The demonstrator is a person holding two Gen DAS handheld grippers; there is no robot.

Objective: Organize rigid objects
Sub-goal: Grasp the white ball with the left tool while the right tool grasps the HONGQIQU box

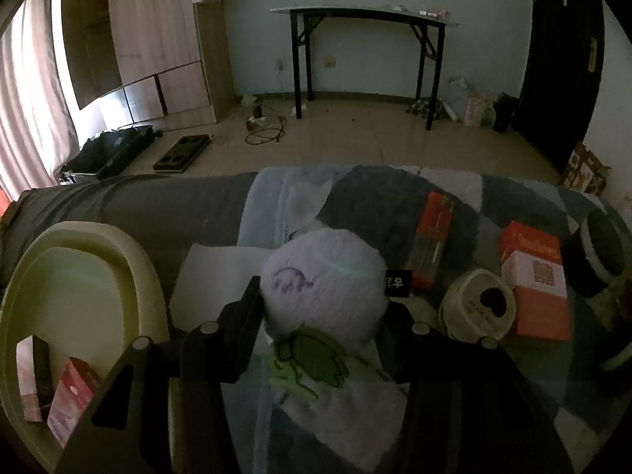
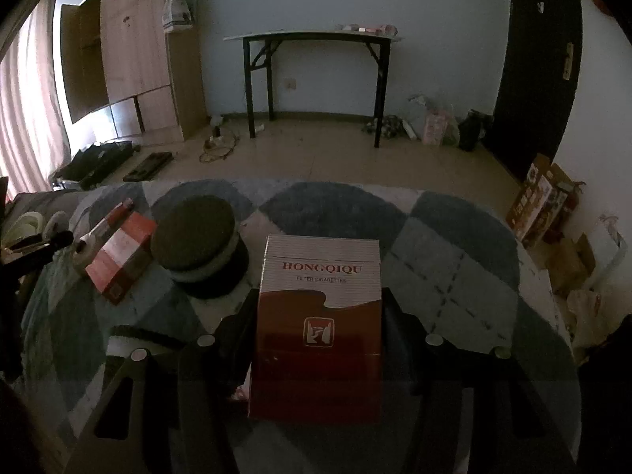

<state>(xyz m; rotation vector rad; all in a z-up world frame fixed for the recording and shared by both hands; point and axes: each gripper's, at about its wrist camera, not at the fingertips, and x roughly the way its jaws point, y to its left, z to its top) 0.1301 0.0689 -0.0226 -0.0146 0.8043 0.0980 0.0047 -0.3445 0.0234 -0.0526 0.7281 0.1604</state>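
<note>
Plush (image 1: pixel 322 276) clamped in left gripper (image 1: pixel 320 312) beside bin (image 1: pixel 130 272); cigarette box (image 2: pixel 318 328) clamped in right gripper (image 2: pixel 316 324).

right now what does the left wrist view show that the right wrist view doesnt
Only the left wrist view: the left gripper closed around a fluffy lilac plush, the cream bin with small boxes inside, and a white tape roll. Only the right wrist view: the right gripper clamping the HONGQIQU cigarette pack. Both share the checked blanket, the orange box and the black-legged folding table.
</note>
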